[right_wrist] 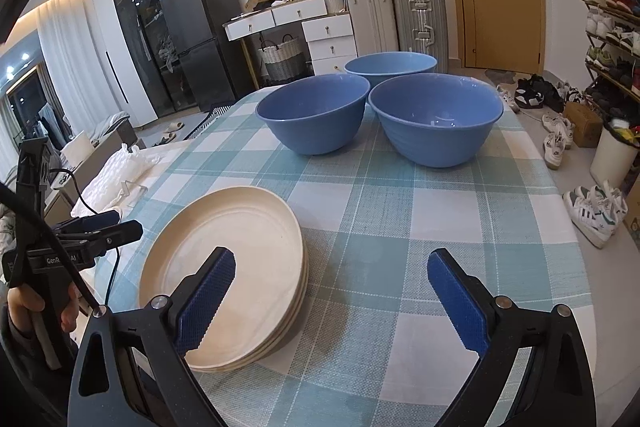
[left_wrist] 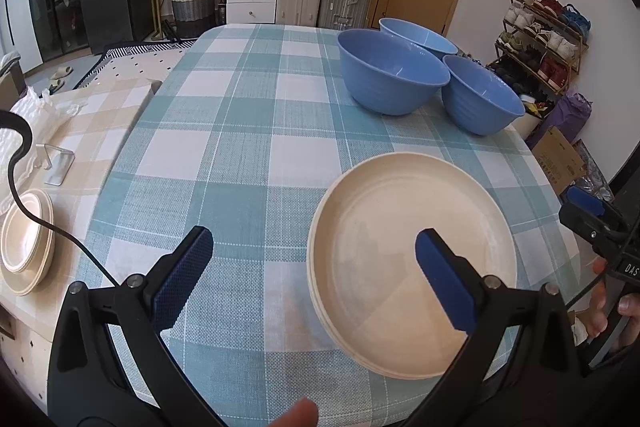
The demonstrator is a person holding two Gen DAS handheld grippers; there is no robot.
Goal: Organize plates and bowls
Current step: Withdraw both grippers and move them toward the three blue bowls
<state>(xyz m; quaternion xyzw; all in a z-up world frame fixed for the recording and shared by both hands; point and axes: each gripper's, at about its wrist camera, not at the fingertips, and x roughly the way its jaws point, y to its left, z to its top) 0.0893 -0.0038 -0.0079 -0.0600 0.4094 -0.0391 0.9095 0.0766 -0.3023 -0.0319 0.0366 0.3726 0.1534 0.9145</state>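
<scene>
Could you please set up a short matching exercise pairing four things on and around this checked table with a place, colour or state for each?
Things:
1. stack of cream plates
2. three bowls
3. left tongs
4. two plates on the side surface

Descriptions:
A. blue, grouped at the far end of the tablecloth
B. open, holding nothing
C. off the blue checked cloth, on the beige one
D. stacked at the near end of the table

Pairs: 1-D, 2-A, 3-B, 4-C

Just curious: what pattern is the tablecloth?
A teal-and-white check on the tablecloth, clearest in the left wrist view.
</scene>
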